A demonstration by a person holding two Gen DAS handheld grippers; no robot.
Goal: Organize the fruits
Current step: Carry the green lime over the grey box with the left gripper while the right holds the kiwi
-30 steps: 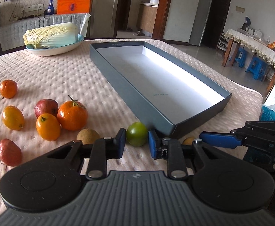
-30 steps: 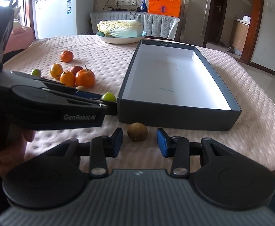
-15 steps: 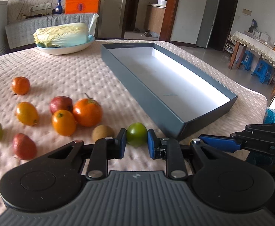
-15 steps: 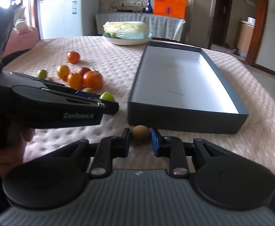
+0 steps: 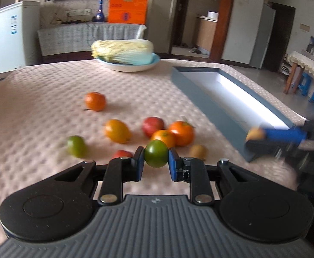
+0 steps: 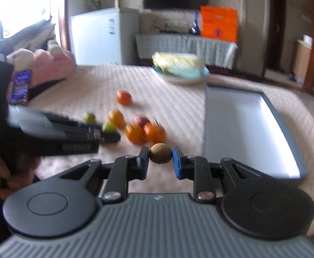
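Left wrist, left claw point(image 5: 156, 163) gripping green fruit point(image 5: 156, 156)

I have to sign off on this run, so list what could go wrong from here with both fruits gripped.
1. The left gripper pinches the round green fruit only at its sides; a quick swing could let it slip and roll across the table.
2. The right gripper holds the small brown fruit the same way, and it must still clear the wall of the grey box.
3. Both grippers work close together, so they may bump near the box.
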